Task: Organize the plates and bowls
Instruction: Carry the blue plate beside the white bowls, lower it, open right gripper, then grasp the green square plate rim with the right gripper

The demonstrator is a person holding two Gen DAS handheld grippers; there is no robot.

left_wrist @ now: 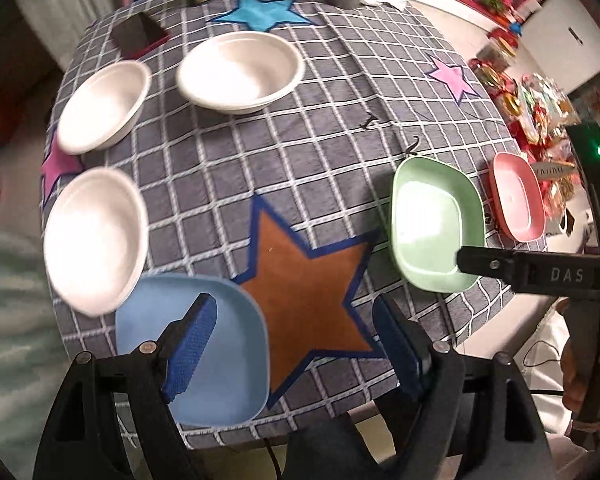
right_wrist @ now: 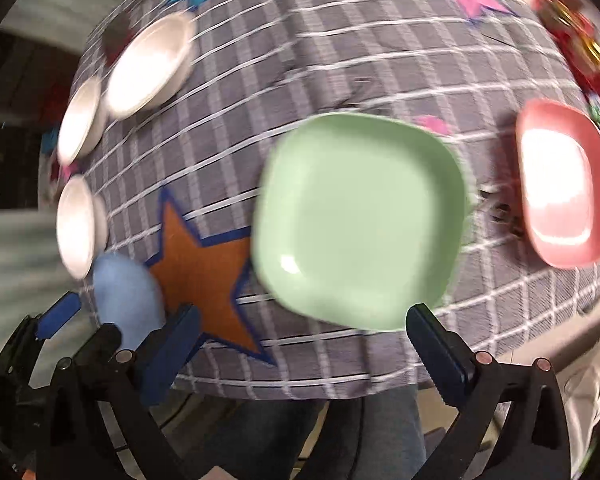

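Both jaws are gaping empty; we're seeing the green plate [right_wrist: 360, 220] lying just ahead of the right gripper [right_wrist: 302, 330], near the tabletop's [right_wrist: 340, 60] front edge.

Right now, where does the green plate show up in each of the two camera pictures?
Left wrist view: green plate sits at the right, beside the pink plate.
Right wrist view: green plate fills the centre, pink plate to its right.
Shared landmark: the brown star lies left of it in both.

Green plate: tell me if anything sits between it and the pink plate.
Nothing visible does. Between the green plate and the pink plate lies only checked tablecloth with small dark marks.
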